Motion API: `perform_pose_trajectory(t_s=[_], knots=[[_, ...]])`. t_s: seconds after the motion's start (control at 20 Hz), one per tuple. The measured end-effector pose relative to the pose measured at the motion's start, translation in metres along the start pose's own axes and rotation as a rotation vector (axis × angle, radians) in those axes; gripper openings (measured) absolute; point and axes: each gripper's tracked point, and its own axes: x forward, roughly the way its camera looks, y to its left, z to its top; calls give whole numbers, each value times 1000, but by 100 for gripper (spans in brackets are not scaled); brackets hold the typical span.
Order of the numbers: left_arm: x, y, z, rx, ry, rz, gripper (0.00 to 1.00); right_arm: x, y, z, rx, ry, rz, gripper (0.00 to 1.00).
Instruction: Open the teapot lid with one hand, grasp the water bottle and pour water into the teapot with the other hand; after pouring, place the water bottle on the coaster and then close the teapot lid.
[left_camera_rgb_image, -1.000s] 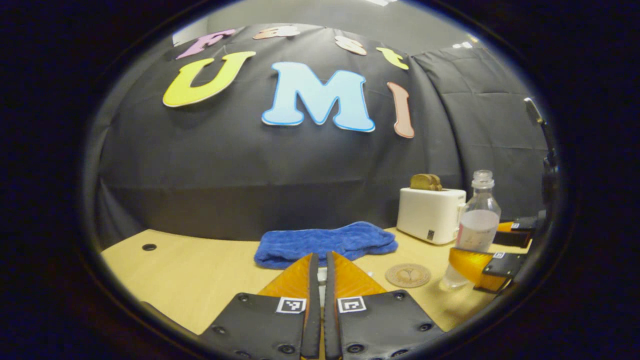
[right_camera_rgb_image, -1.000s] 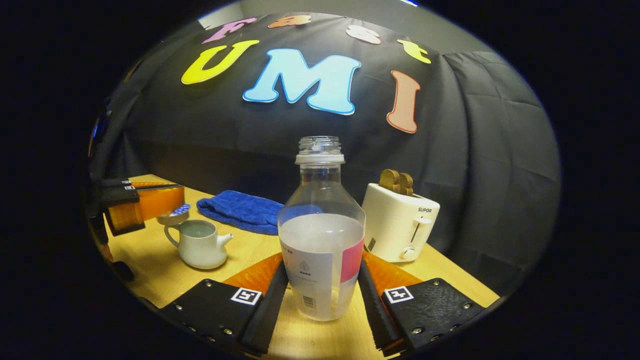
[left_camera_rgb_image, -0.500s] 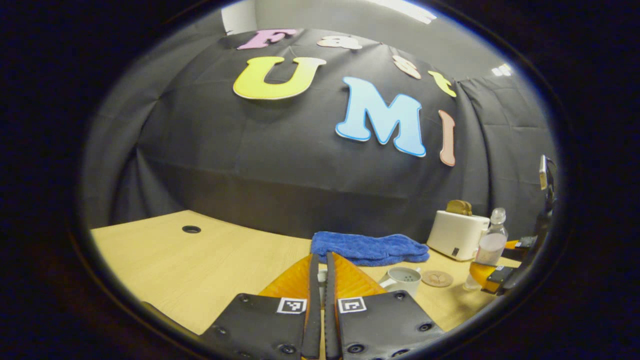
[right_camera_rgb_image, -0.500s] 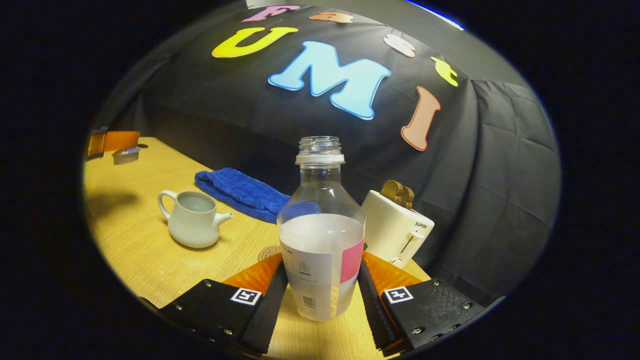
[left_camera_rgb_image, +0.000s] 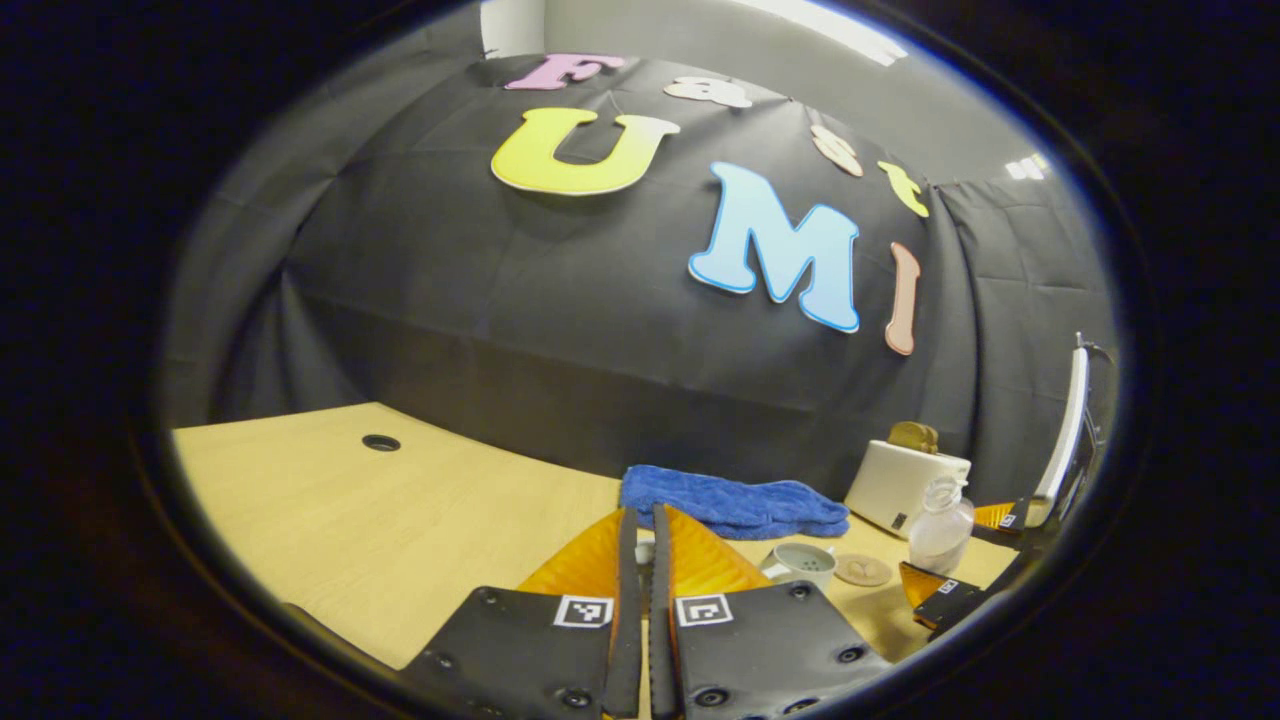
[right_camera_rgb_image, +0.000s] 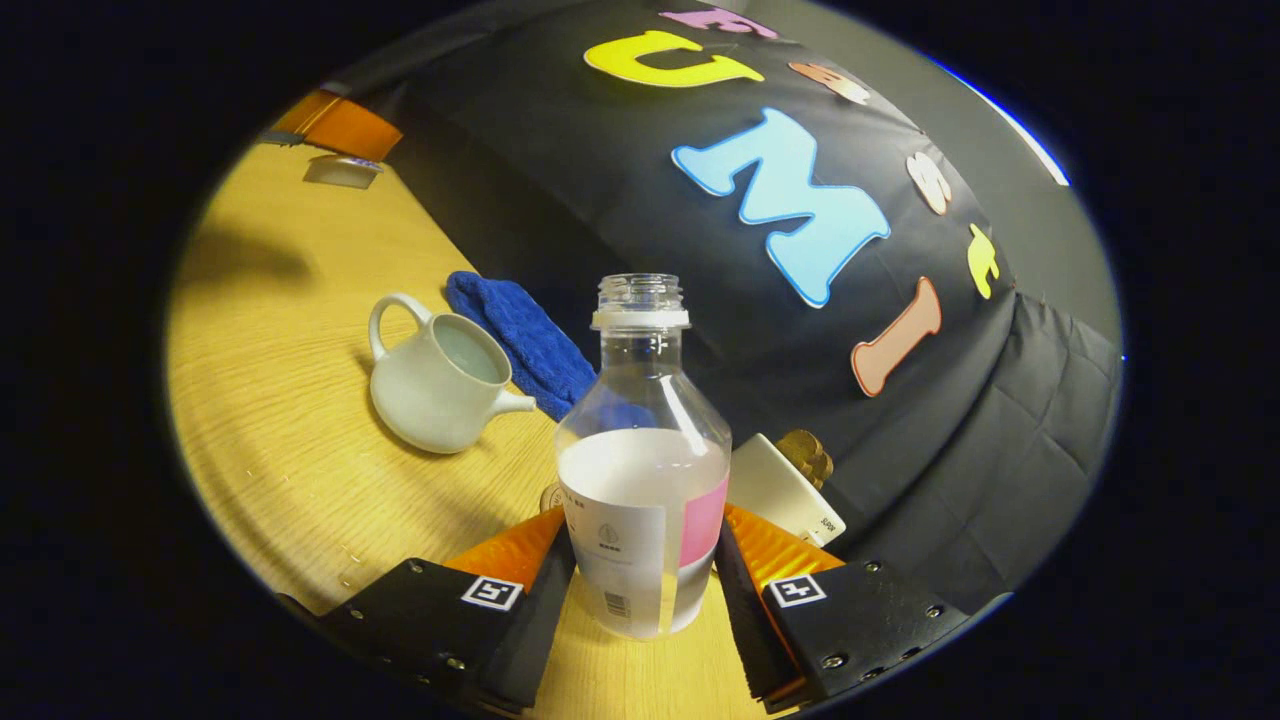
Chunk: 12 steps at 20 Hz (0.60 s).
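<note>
The clear water bottle (right_camera_rgb_image: 640, 470), capless and about half full, leans toward the teapot with my right gripper (right_camera_rgb_image: 642, 520) shut on its labelled body. The white teapot (right_camera_rgb_image: 440, 380) stands open on the wooden table (right_camera_rgb_image: 270, 340), to the left of the bottle and apart from it. My left gripper (left_camera_rgb_image: 640, 515) is shut on the teapot lid (left_camera_rgb_image: 645, 548), of which a pale sliver shows between its fingers. In the right gripper view the left gripper (right_camera_rgb_image: 335, 125) hangs far off with the lid (right_camera_rgb_image: 342, 172) under it. The round coaster (left_camera_rgb_image: 862, 570) lies between the teapot (left_camera_rgb_image: 805, 563) and the bottle (left_camera_rgb_image: 940, 525).
A blue towel (left_camera_rgb_image: 735, 505) lies folded by the back wall behind the teapot. A white toaster (left_camera_rgb_image: 905, 480) with bread in it stands to the right of the towel. A cable hole (left_camera_rgb_image: 380, 442) sits in the table's far left.
The right gripper has tipped the bottle toward the teapot and drawn nearer to it. The left gripper has carried the lid farther left, away from the teapot.
</note>
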Motion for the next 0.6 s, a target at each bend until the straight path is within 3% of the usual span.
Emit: perform_pose_trajectory(t_s=[0.25, 0.3, 0.6], knots=[[1, -1, -6, -8, 15, -13, 8, 13, -8, -20, -129, 105, 17, 75], [3, -1, -7, -14, 15, -17, 12, 11, -9, -21, -164, 111, 16, 74], [4, -10, -10, 15, 30, -35, 9, 7, -11, -19, -406, 94, -10, 74]])
